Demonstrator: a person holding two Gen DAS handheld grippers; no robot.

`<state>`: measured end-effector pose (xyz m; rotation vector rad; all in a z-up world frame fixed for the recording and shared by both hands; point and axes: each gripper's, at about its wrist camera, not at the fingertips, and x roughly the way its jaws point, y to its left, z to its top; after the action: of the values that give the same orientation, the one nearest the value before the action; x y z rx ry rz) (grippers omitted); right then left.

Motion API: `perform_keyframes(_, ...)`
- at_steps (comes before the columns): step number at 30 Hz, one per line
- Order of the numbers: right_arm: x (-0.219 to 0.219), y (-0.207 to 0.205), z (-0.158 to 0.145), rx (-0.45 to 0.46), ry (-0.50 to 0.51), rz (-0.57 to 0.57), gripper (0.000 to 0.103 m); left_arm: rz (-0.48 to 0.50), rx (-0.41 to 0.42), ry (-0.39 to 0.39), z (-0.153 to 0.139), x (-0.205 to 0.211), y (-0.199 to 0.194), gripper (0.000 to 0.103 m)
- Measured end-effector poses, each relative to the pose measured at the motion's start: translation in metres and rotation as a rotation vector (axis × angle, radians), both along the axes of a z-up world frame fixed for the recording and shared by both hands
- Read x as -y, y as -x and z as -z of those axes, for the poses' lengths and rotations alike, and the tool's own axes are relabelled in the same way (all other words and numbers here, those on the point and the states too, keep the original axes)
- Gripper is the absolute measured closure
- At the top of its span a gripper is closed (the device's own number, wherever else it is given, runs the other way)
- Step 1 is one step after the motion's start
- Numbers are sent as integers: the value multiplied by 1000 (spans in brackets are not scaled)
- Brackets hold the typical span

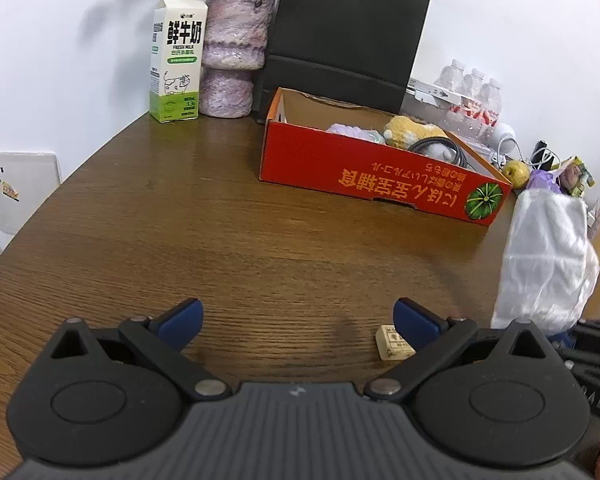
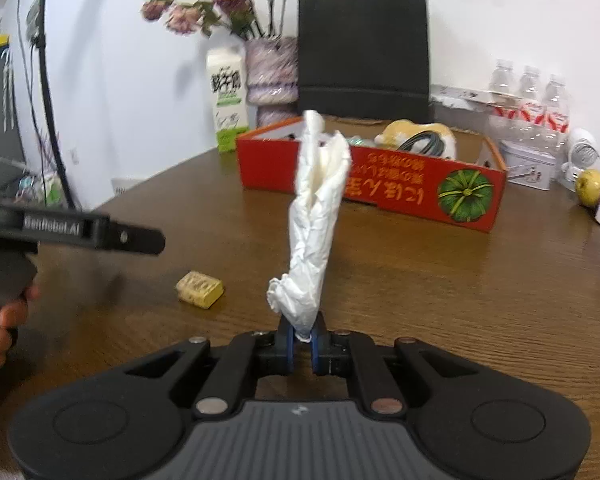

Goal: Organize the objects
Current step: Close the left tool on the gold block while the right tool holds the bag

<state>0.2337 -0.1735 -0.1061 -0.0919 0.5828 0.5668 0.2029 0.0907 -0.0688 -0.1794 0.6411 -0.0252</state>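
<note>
My right gripper [image 2: 302,338] is shut on a crumpled white plastic bag [image 2: 316,220] and holds it upright above the wooden table [image 2: 440,280]; the bag also shows at the right in the left wrist view [image 1: 544,264]. My left gripper [image 1: 298,320] is open and empty, low over the table. A small yellow wrapped block [image 1: 394,343] lies just beside its right fingertip; in the right wrist view it [image 2: 200,289] lies left of the bag. A red cardboard box [image 1: 376,176] holding a yellow plush toy [image 1: 412,130] and a black cable stands further back.
A milk carton [image 1: 176,56], a purple vase [image 1: 232,52] and a black paper bag [image 1: 344,36] stand along the back wall. Water bottles [image 2: 532,96], a white tin [image 2: 530,164] and a yellow-green fruit [image 2: 590,186] sit at the back right.
</note>
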Motion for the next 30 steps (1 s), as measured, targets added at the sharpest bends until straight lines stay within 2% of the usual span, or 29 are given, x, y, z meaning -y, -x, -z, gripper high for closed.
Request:
perform_keyframes(12, 24, -1, -5, 53, -59, 91, 96, 65, -26, -6, 9, 18, 1, 0)
perform_keyframes(20, 24, 4, -6, 75, -42, 106, 96, 98, -49, -10, 14, 42, -4, 0)
perform_keyframes(30, 27, 7, -5, 91, -43, 131, 96, 58, -57, -76, 16, 64, -10, 0)
